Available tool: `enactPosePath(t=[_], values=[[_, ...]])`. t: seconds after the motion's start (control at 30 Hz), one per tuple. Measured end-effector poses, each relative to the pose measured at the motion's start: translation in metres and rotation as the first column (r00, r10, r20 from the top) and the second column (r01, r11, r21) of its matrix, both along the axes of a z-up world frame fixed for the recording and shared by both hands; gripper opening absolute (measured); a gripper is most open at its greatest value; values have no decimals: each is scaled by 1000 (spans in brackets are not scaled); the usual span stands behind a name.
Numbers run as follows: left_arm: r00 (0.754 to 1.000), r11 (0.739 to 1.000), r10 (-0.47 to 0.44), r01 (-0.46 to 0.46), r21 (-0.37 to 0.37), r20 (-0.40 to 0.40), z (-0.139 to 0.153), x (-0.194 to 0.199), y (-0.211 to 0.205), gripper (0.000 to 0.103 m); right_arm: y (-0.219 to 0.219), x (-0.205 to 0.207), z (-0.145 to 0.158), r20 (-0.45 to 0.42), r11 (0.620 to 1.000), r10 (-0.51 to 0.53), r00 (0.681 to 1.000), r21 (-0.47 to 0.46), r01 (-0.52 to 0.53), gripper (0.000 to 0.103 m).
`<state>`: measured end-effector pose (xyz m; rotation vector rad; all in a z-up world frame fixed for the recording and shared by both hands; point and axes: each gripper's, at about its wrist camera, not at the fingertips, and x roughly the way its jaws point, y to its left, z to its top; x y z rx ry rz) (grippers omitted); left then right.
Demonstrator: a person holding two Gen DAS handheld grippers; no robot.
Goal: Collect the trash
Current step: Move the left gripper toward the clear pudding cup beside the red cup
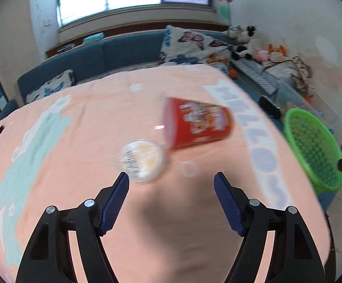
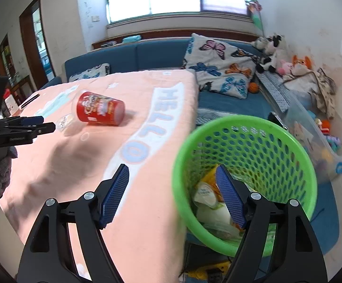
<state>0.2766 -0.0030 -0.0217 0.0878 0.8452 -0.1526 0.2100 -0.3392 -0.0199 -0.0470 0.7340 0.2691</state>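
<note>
A red printed paper cup (image 1: 199,125) lies on its side on the peach tablecloth (image 1: 100,108). A small round clear tub (image 1: 143,161) rests against its mouth. My left gripper (image 1: 172,179) is open just short of the tub, with its left fingertip close to the tub and nothing between the pads. The right wrist view shows the same cup (image 2: 100,109), the tub (image 2: 65,122) and the left gripper (image 2: 48,122) beside the tub. My right gripper (image 2: 172,171) is open and empty over the near rim of a green mesh basket (image 2: 241,122), which holds wrappers (image 2: 208,195).
The basket stands off the table's right edge, on the floor side. A blue sofa (image 2: 147,54) with butterfly cushions (image 2: 218,66) runs behind the table. Plush toys (image 2: 272,54) and a clear storage bin (image 2: 312,127) crowd the right wall.
</note>
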Motion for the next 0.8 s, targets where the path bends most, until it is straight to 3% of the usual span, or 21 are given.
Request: enactPosePath(t=[0.27,0.8], values=[[998,1000,-3,4,21,-61,-27,29,27,75,28,13,-4,-16,999,51,999,-16,-51,77],[989,994,-94,99,39,-117,-57,75,25,79,69,55,-15,-76,973,205,976,-91,-211,81]])
